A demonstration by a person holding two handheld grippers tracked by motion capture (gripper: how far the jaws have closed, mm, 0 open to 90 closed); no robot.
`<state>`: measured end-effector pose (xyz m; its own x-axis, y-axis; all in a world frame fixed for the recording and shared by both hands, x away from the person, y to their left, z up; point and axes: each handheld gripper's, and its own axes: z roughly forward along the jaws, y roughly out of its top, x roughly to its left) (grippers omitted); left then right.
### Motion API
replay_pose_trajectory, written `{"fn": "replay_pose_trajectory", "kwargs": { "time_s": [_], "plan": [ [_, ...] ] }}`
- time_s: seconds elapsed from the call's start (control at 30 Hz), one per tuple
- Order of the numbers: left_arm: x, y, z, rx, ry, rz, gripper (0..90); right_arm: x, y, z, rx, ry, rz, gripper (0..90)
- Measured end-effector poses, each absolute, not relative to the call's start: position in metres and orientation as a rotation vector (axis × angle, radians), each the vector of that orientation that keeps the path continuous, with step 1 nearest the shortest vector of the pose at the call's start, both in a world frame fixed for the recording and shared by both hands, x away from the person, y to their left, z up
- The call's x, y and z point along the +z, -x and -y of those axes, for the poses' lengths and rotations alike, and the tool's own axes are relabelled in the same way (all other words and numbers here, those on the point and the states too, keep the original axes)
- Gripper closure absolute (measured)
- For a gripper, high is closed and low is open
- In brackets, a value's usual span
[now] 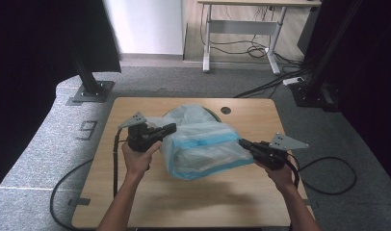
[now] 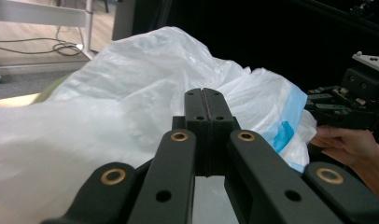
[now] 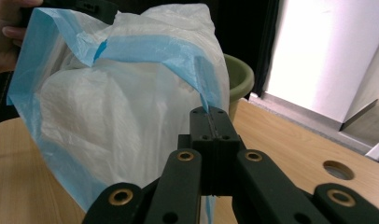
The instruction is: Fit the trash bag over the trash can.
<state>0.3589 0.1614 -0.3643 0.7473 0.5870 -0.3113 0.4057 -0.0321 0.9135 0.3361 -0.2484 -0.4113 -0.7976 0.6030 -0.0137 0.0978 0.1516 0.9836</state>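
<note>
High view: crinkled translucent blue-edged plastic bag (image 1: 203, 147); smooth wooden table (image 1: 184, 202).

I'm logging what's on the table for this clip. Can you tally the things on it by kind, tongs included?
Plastic bag, white with blue rim: 1
Green bin behind the bag: 1
Tongs, left tongs and right tongs, each shut on the bag's rim: 2
Total: 4

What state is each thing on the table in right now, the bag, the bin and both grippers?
White plastic bag with blue rim: held up off the table, mouth stretched between the two grippers.
Green round bin: upright on the table behind the bag, mostly hidden by it.
Left gripper: shut on the bag's rim.
Right gripper: shut on the bag's blue rim.
Light wooden table: bearing the bin.
</note>
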Motion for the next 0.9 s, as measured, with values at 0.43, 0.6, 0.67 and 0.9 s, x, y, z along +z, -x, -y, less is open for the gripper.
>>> {"fn": "replay_pose_trajectory", "kwargs": {
  "time_s": [0.43,0.6,0.67,0.9],
  "plan": [
    [-0.362,-0.361,-0.150,0.183,-1.688,-0.797,89.8,-0.413,-0.325,0.272,1.706,-0.698,-1.971,88.8],
    [-0.358,-0.366,-0.163,0.215,-1.684,-0.826,89.8,-0.408,-0.336,0.257,1.702,-0.685,-1.982,88.8],
    [-0.355,-0.369,-0.170,0.228,-1.680,-0.845,89.7,-0.405,-0.343,0.250,1.698,-0.684,-1.991,88.8],
    [-0.355,-0.388,-0.191,0.231,-1.675,-0.908,89.8,-0.385,-0.386,0.229,1.691,-0.692,-2.037,88.7]
  ]
}}
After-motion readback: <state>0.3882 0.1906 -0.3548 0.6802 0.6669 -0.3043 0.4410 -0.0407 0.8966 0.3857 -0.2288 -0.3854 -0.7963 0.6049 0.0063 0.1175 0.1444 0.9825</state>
